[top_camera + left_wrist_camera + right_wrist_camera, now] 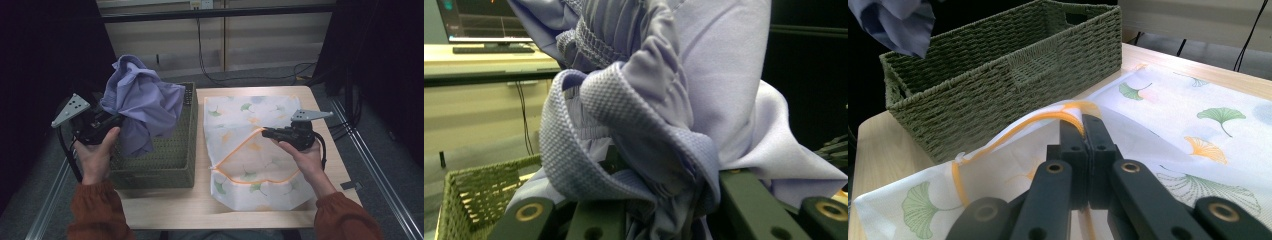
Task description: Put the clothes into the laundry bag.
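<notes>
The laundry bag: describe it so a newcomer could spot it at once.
On the wooden table, right of the green woven basket, lies the laundry bag, flat and white. Its ginkgo-leaf print and orange-edged opening, which the right gripper pinches, set it apart from the lavender garment held up by the left gripper.

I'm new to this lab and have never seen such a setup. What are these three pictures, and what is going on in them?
A person sits at a wooden table holding a hand-operated gripper in each hand; there is no robot arm. One picture comes from a camera above the table, and the other two come from cameras riding on each gripper, looking along its black fingers. On the table stand a green woven basket and a white laundry bag printed with leaves and edged in orange. The left gripper is shut on a crumpled lilac garment, held above the basket. The right gripper is shut on the bag's orange rim, lifting the opening, probably so the garment can go in.
</notes>
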Available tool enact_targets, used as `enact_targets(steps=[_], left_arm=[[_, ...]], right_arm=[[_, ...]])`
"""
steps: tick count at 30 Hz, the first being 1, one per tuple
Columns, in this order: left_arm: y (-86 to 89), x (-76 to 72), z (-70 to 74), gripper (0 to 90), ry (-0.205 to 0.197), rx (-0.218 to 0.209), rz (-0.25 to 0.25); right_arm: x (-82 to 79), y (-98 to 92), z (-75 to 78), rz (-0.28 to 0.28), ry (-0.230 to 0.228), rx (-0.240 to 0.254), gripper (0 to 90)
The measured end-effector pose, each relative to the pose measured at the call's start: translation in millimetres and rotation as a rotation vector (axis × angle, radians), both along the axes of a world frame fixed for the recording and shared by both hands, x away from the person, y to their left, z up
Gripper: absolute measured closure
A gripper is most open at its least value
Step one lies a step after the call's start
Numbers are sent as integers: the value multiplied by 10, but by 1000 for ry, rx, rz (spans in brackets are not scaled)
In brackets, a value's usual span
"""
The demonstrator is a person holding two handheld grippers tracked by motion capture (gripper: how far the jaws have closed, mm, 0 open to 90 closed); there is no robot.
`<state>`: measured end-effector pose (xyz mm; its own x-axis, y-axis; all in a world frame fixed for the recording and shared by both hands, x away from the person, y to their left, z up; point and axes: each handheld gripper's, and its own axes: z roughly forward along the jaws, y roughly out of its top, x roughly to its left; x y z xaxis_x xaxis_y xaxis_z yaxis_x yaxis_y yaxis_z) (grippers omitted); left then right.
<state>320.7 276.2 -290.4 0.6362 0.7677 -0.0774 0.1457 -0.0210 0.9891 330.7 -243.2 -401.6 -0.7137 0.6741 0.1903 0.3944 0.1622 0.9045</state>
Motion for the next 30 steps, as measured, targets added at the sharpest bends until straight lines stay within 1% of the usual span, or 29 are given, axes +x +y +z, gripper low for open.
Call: enact_targets(steps=[2,3,5,6,7,12,15,16,17,20,21,23,28,30], left_arm=[[-11,-52,58,758,-17,-11,-10],[-8,-70,82,758,-28,-7,-15],[-16,-105,117,758,-41,-20,-22],[-13,-118,132,758,-45,-15,-25],[-19,-130,142,758,-48,-22,-25],[-41,-171,182,758,-51,-23,-32],[-56,-219,210,759,-62,-14,-38],[-62,-231,218,759,-63,-24,-39],[-59,-243,233,759,-70,-20,-46],[-80,-301,273,759,-73,-38,-42],[-85,-315,285,759,-74,-41,-51],[-97,-336,305,759,-86,-34,-61],[-178,-380,337,758,-85,-32,-80],[-217,-402,361,759,-91,-19,-90]], right_arm=[[2,2,-3,2,1,0,893],[3,6,-6,1,1,-1,893],[4,12,-10,4,3,-1,893],[4,13,-10,3,1,-3,893],[4,15,-10,5,1,-4,893],[3,14,-9,5,2,-2,893],[1,10,-6,6,4,3,892],[1,9,-5,5,2,2,893],[2,8,-6,5,2,2,893],[4,8,-9,5,4,1,892],[4,8,-10,5,6,2,893],[4,8,-13,4,8,1,892],[9,13,-25,3,8,-2,892],[9,16,-27,6,10,0,892]])
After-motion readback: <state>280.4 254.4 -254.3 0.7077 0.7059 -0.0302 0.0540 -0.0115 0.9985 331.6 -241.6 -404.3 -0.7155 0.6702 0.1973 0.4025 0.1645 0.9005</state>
